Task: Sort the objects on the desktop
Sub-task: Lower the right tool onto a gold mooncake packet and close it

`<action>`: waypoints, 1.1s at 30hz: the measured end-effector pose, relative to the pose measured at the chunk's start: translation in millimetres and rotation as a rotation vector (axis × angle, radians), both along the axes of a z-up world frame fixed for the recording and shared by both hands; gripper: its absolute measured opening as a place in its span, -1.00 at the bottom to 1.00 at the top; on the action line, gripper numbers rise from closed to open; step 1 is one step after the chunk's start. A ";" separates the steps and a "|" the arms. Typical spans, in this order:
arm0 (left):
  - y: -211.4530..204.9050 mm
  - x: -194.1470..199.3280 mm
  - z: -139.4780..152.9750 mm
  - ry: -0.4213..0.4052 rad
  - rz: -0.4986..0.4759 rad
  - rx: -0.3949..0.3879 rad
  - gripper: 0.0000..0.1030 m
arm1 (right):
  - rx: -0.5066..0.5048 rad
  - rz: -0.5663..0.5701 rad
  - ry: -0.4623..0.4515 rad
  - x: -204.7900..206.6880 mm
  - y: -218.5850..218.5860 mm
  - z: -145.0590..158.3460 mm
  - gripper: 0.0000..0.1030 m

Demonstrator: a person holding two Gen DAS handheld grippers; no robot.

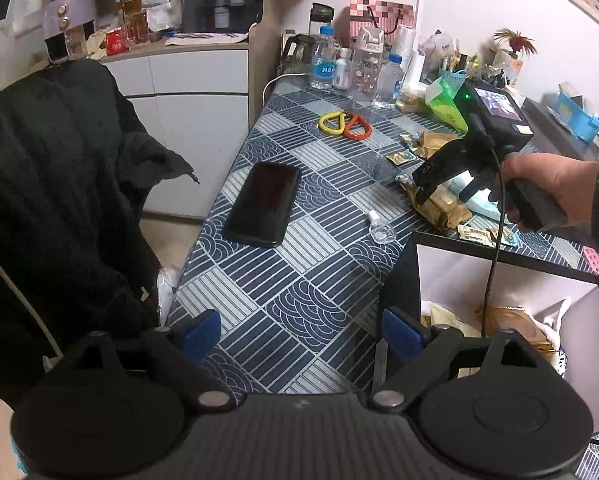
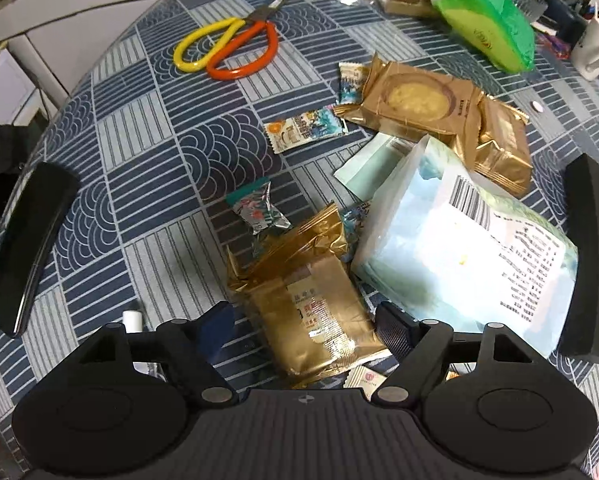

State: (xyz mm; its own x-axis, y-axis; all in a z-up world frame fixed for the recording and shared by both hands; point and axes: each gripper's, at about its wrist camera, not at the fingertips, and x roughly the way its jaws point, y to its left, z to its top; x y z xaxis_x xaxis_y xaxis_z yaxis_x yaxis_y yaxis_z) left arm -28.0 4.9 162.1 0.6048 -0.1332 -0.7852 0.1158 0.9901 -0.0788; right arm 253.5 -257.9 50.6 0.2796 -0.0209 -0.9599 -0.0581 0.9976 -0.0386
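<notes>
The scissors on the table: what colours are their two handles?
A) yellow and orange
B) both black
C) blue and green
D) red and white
A: the scissors lie on the patterned tablecloth with one yellow loop and one orange loop side by side, as the left wrist view also shows.

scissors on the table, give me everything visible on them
The scissors lie flat on the blue patterned tablecloth, closed or nearly so. One handle loop is yellow, the other orange, both large, glossy and plastic-looking; the short grey metal blades point away toward the bottles at the table's far edge. Nothing touches them that I can see: the snack packets lie apart, nearer the camera, and neither gripper is near. In the left wrist view they show mostly as the two loops, beyond the phone.
</notes>
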 end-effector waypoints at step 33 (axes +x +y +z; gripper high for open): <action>-6.1 -18.1 15.2 -0.038 -0.019 0.011 1.00 | 0.022 -0.066 -0.114 -36.2 2.6 44.3 0.14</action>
